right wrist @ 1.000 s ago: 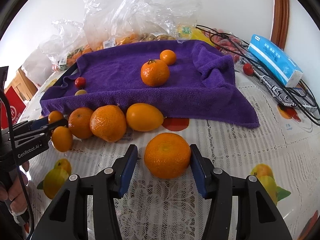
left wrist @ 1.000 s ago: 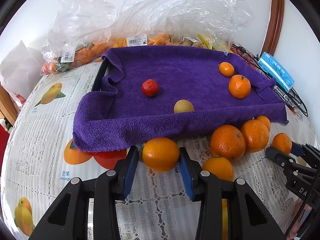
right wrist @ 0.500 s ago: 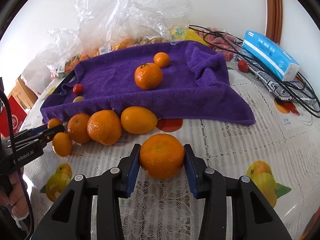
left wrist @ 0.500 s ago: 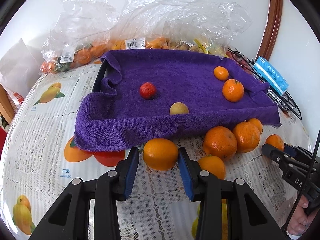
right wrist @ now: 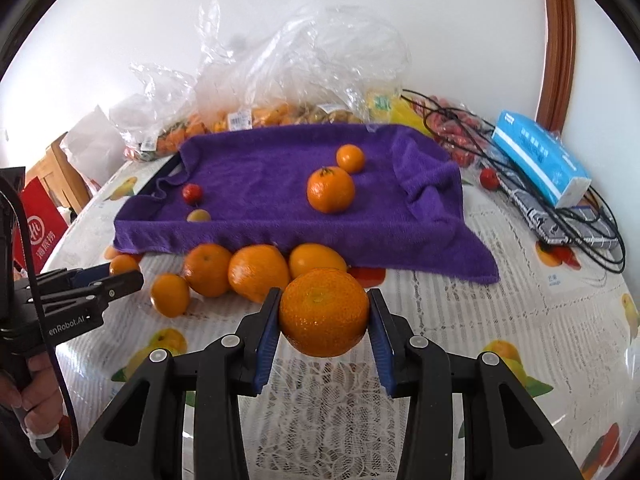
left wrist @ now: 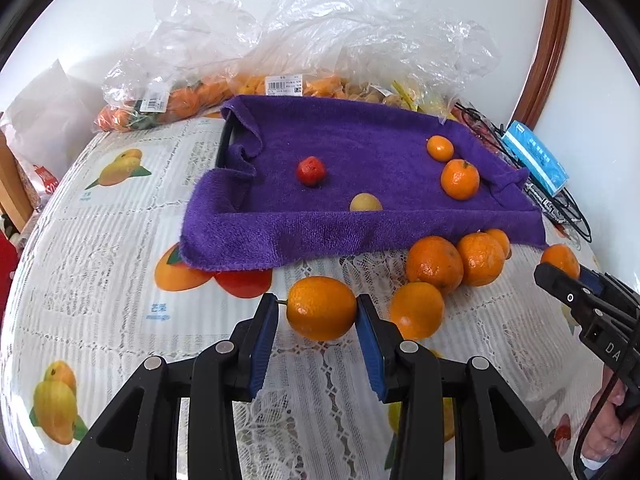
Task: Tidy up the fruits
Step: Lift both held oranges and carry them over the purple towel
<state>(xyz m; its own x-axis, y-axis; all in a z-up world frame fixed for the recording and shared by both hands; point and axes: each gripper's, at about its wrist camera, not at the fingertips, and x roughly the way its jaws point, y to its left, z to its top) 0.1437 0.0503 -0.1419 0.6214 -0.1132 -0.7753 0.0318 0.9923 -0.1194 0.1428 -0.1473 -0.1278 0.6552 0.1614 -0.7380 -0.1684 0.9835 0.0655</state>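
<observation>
Lace tablecloth (left wrist: pixel 120 240) printed with fruit covers the table, with a purple towel (left wrist: pixel 360 168) spread over a tray and clear bags (left wrist: pixel 320 40) behind; the left gripper (left wrist: pixel 318 312) is clamped on a smooth orange (left wrist: pixel 322 308) in front of the towel's near edge; the right gripper (right wrist: pixel 324 316) is closed on a dimpled mandarin (right wrist: pixel 324 312), clear of the cloth; only the right view shows a stray red fruit (right wrist: pixel 489 178) beside the blue tissue pack (right wrist: pixel 540 158), and a hand (right wrist: pixel 36 392) on the left tool.

The right gripper (right wrist: pixel 323 322) clamps a mandarin (right wrist: pixel 324 312) before the purple towel (right wrist: pixel 288 204).
</observation>
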